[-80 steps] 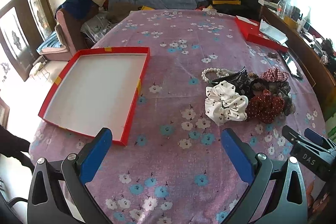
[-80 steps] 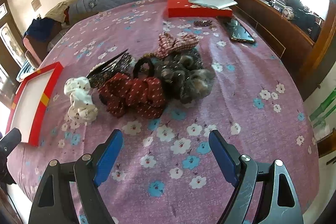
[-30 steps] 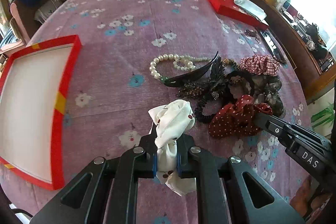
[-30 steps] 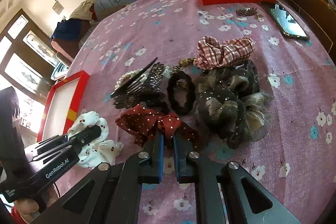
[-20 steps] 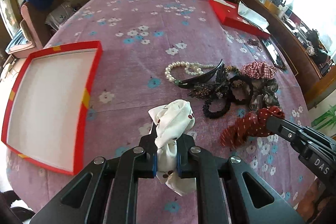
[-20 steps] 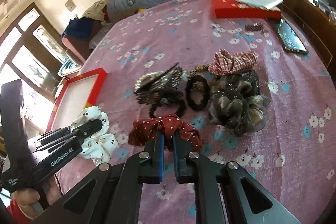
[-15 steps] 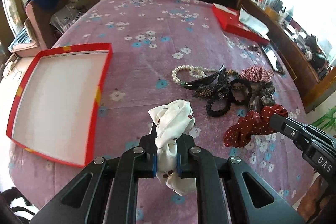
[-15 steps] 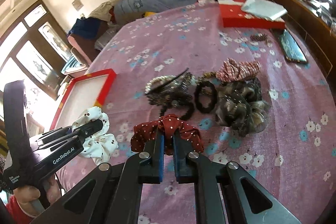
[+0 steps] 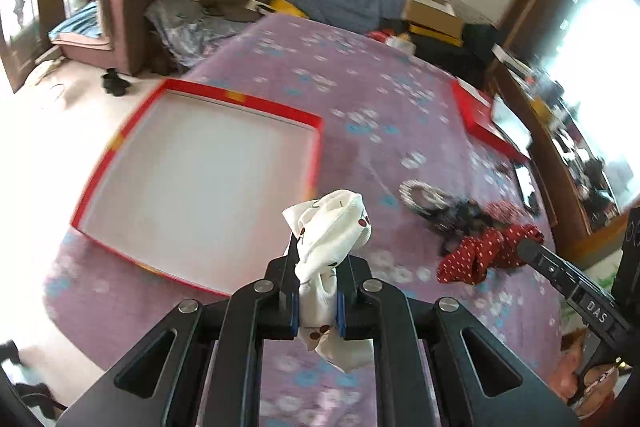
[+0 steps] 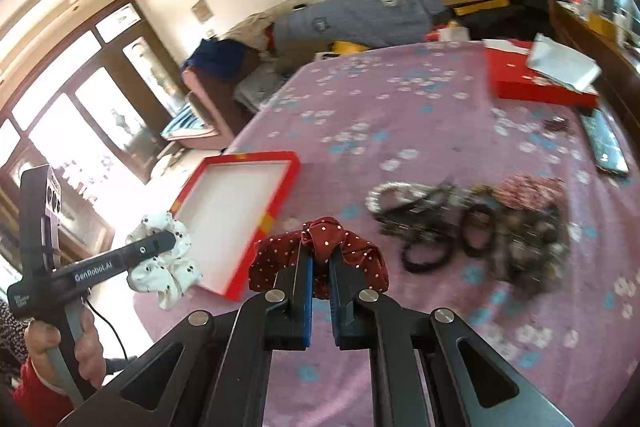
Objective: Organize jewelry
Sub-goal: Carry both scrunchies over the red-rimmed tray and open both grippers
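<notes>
Scrunchies now hang higher: left gripper (image 9: 317,291) clamps the white scrunchie (image 9: 326,227), right gripper (image 10: 320,287) the red scrunchie (image 10: 320,247); red tray (image 9: 120,139) nearer, accessory pile (image 10: 480,223) beside.

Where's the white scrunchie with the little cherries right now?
The white scrunchie is pinched in the left claw, lifted off the purple floral tablecloth, just right of the red tray. In the right wrist view it hangs at lower left.

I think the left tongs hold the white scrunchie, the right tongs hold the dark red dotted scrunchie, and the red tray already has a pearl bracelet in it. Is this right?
Not quite. The red tray holds nothing; its white floor is bare in the left wrist view. The left tongs do hold the white scrunchie, and the right tongs hold the dark red dotted scrunchie.
</notes>
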The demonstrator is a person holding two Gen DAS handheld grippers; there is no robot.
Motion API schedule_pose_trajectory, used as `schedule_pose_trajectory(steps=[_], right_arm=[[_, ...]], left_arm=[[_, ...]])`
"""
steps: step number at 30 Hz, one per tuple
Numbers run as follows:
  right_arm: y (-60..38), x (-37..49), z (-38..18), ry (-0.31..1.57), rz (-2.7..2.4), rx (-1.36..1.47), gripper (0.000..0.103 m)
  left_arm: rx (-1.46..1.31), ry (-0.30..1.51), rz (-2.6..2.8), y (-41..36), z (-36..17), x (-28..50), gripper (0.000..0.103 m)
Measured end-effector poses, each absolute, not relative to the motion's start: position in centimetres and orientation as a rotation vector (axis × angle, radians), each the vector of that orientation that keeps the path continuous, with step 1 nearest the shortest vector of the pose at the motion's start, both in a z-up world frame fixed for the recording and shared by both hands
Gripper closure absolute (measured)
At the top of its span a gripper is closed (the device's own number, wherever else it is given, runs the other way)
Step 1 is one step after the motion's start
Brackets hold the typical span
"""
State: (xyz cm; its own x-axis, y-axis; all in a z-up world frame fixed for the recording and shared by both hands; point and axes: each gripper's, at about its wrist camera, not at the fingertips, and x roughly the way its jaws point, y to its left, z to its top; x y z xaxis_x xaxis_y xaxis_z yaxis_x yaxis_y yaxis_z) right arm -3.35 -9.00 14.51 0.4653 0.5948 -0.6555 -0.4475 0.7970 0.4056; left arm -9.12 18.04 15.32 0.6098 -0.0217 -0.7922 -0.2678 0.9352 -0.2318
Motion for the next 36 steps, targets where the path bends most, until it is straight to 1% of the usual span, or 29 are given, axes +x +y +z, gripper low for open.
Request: schedule_pose_trajectory(steps=[5,9,14,22,24,26,27,29,30,33,34,35,36], right_arm=[[-3.6,-1.6,14.2,0.917,0.706,0.19,0.095],[1.4,0.4,13.7,0.934,0.718,0.17,0.095],[6.9,3.5,12.6,0.972,0.678,0.162,0.095],[12.8,9.2,8.6,1.09,0.587,0.184,0.095],[14.0,10.6,7.7,1.117,0.566,0.188,0.095],[15.1,11.8,6.8,1.131,0.541,0.167,0.094],[15.5,12.1,6.7,1.134,0.533,0.158,0.094],[16.2,13.1,6.1,1.141,0.514,0.137,0.091],[16.4,13.4,6.1,1.138,0.502,0.127,0.091],[16.5,14.1,5.9,1.14,0.473,0.115,0.073],[16.5,14.2,5.9,1.139,0.464,0.115,0.061],[16.4,14.2,6.0,1.137,0.458,0.117,0.054],[16.2,14.3,6.1,1.133,0.449,0.123,0.053]], left_arm=[[-0.325,0.898,0.204,24.0,15.6,-7.3,0.091],[-0.3,0.919,0.222,28.8,14.6,-4.3,0.091],[-0.302,0.979,0.223,35.1,11.9,1.0,0.091],[-0.262,1.058,0.223,40.3,7.4,7.2,0.09],[-0.248,1.066,0.242,41.0,6.7,8.0,0.084],[-0.26,1.067,0.233,41.3,6.4,8.4,0.073],[-0.269,1.065,0.229,41.3,6.3,8.6,0.07],[-0.305,1.053,0.22,41.7,6.4,8.5,0.056],[-0.324,1.046,0.214,41.9,6.4,8.4,0.054],[-0.375,1.038,0.195,42.2,6.7,8.0,0.053],[-0.392,1.035,0.191,42.3,6.8,7.8,0.052],[-0.402,1.032,0.188,42.3,7.0,7.6,0.052],[-0.407,1.028,0.186,42.3,7.2,7.4,0.052]])
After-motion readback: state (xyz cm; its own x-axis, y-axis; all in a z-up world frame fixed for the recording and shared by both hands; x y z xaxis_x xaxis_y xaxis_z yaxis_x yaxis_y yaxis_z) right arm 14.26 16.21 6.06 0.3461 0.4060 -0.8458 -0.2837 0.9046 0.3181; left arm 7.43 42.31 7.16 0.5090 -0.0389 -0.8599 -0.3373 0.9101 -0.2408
